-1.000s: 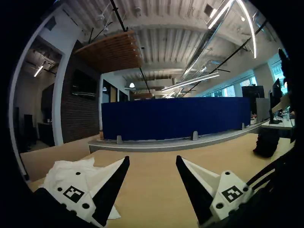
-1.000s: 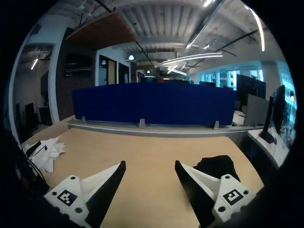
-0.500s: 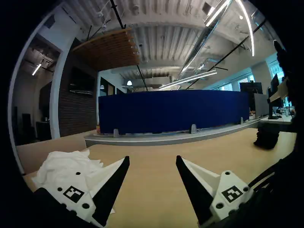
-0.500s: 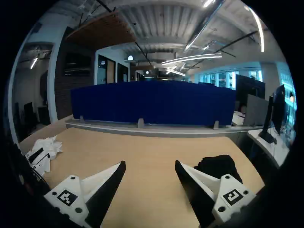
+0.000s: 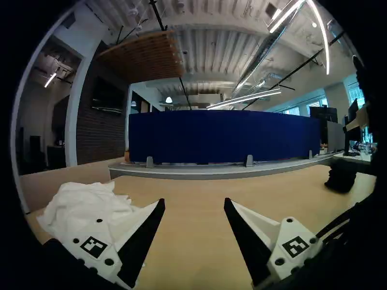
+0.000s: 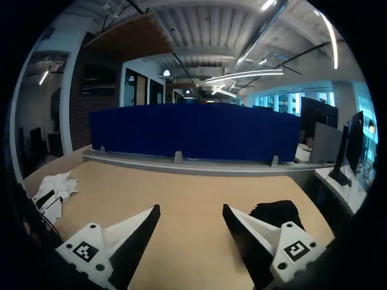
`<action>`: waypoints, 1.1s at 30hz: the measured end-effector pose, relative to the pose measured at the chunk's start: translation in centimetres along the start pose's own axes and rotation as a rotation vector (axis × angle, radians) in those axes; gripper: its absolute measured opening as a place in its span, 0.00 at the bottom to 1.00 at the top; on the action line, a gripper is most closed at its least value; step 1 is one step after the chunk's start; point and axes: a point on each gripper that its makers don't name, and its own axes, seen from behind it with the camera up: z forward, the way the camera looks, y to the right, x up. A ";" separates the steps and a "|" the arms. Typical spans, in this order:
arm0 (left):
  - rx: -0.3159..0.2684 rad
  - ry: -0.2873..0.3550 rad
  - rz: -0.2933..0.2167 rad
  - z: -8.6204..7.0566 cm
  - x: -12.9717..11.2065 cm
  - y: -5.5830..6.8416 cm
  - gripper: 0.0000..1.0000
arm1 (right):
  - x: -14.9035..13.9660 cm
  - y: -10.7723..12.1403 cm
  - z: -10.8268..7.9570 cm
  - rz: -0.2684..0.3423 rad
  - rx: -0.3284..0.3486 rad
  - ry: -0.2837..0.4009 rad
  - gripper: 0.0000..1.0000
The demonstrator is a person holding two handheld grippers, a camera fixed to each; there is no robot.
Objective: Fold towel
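A crumpled white towel (image 5: 82,209) lies on the wooden table (image 5: 193,193), just behind the left finger of my left gripper (image 5: 193,200). That gripper hangs low over the table, open, with nothing between its fingers. In the right gripper view the same towel (image 6: 58,183) sits far to the left, with the left gripper's white finger (image 6: 46,202) beside it. My right gripper (image 6: 191,207) stands open over bare table (image 6: 184,193), well apart from the towel.
A black bundle of cloth (image 6: 275,212) lies behind my right gripper's right finger, and at the table's right side (image 5: 341,176). A blue partition (image 5: 217,142) closes the table's far edge. Monitors (image 6: 353,140) stand on a desk to the right.
The left gripper has sunk lower and drawn nearer the towel, which looks bigger. The right gripper has shifted slightly; the towel sits farther left in its view. Both stay open.
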 end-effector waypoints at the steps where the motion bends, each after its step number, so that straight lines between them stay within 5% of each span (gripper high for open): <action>1: -0.003 0.000 0.000 0.0 0.0 0.0 0.90 | 0.0 0.1 0.0 0.000 0.000 0.000 1.00; 21: 0.011 -0.004 -0.001 -0.2 0.1 -0.4 0.94 | 1.6 2.4 -0.6 0.032 -0.013 0.068 1.00; 33: 0.011 -0.005 0.000 -0.1 0.3 -0.5 0.95 | 1.8 7.5 -1.4 0.069 -0.086 0.176 1.00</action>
